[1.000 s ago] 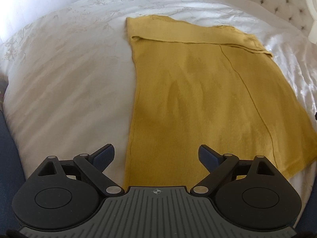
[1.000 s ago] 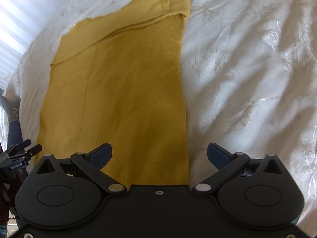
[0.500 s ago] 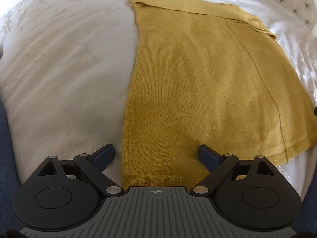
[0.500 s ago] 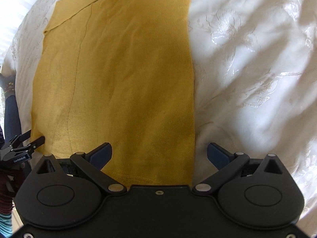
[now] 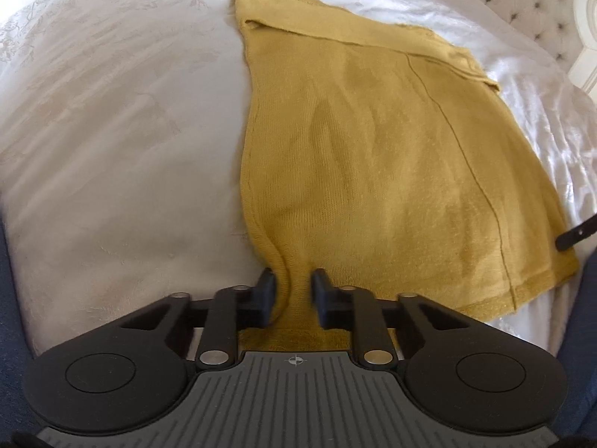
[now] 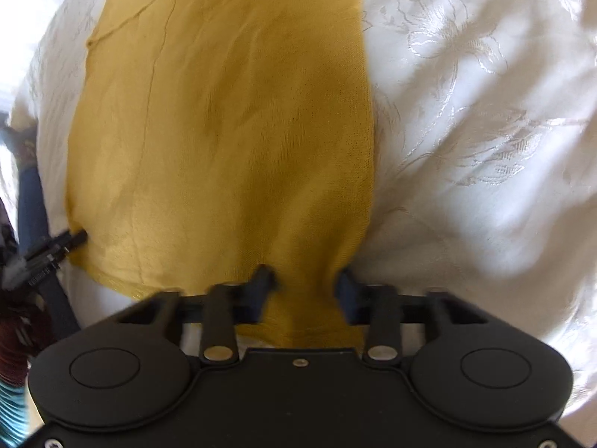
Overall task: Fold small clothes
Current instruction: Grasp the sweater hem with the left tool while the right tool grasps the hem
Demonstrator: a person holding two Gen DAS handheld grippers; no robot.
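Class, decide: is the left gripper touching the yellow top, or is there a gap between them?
Touching. In the left wrist view, the left gripper has both fingers pressed against a bunched ridge at the near hem of the yellow top, with no gap visible.

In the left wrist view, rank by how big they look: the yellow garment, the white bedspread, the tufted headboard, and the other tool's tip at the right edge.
1. White bedspread, though the yellow garment looks nearly as large; unsure.
2. Yellow garment.
3. Tufted headboard, far off and cropped.
4. Right tool's tip, mostly out of frame.
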